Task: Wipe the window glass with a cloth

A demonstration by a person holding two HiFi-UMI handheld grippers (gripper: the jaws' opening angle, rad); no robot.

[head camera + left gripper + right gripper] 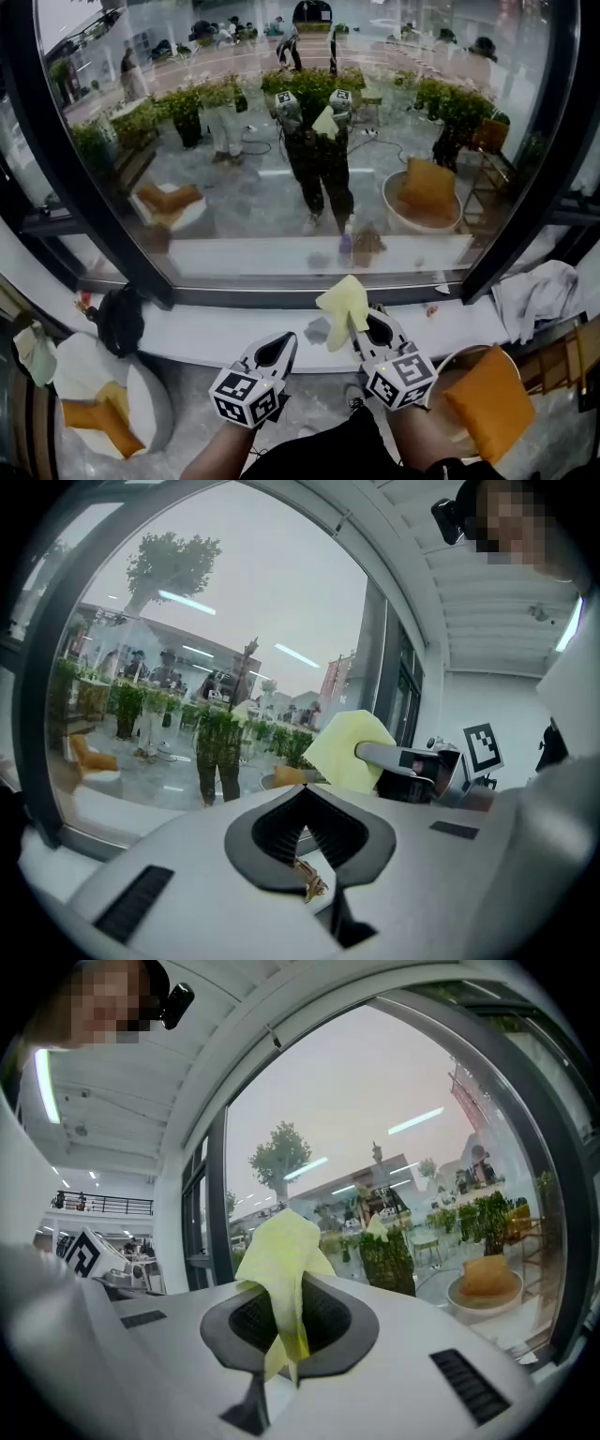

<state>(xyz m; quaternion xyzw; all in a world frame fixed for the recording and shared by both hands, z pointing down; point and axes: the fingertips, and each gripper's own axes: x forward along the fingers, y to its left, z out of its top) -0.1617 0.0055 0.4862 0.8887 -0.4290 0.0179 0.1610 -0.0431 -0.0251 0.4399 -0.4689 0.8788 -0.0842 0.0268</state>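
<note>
Closest to the head camera are the two claws, both held low and short of the window glass (281, 187). The yellow cloth (281, 1260) is pinched in the right claw (289, 1335) — its jaws are closed on the cloth's lower part, a short tail hangs below them, and the larger bunched part stands up past the tips toward the glass. The left claw (305, 855) sits just to the left of the cloth at about the same height below the glass; its jaws are together, with only a tiny tan fleck at the seam. Under the glass runs a white sill (234, 328) — a dark bag (120, 319) lies by the glass's lower left corner, and a crumpled white rag (539, 295) by its lower right.
</note>
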